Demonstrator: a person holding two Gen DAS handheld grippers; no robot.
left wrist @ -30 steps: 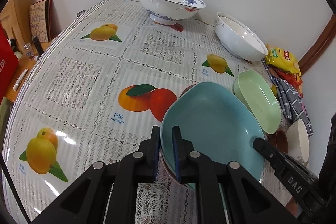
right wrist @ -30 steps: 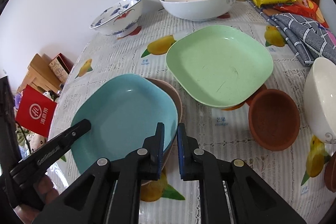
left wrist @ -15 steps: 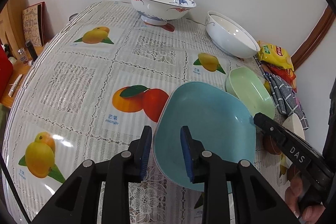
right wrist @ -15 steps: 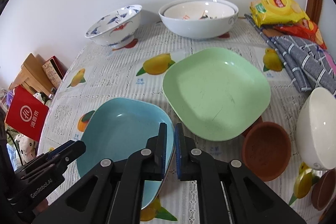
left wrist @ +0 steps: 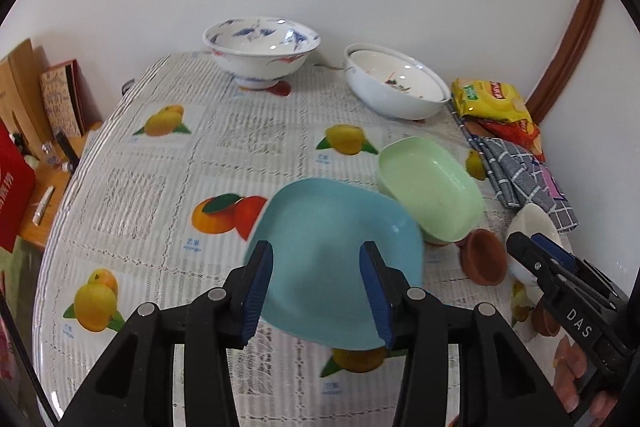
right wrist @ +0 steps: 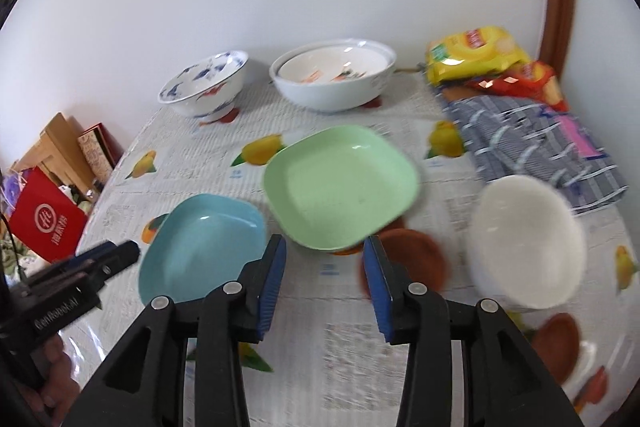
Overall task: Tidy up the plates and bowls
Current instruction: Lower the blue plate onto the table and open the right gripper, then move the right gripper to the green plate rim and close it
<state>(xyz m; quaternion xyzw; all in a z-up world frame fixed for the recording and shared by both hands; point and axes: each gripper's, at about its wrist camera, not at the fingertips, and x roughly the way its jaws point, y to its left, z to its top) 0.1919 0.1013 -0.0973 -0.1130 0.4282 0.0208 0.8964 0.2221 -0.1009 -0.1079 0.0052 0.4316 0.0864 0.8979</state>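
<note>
A light blue square plate (left wrist: pixel 340 247) lies on the fruit-print tablecloth. My left gripper (left wrist: pixel 314 255) hovers above its near side, jaws opening, pads clear of the plate. In the right wrist view the blue plate (right wrist: pixel 204 247) sits left of my right gripper (right wrist: pixel 324 245), whose jaws are opening over bare cloth with nothing between them. A green plate (right wrist: pixel 340 187) rests just beyond it, leaning on a brown dish (right wrist: pixel 416 255). A plain white bowl (right wrist: pixel 524 239) stands to the right.
A blue-patterned bowl (left wrist: pixel 260 55) and a large white bowl (left wrist: pixel 396 83) stand by the back wall. Snack bags (left wrist: pixel 488 99) and a checked cloth (left wrist: pixel 520 171) fill the right corner. More brown dishes (right wrist: pixel 556 343) lie at the near right. A red bag (right wrist: pixel 48 223) stands off the table's left edge.
Both grippers were shut on the blue plate's rim; both have let go, opened, and drawn up and back. The plate now lies free on the table.
</note>
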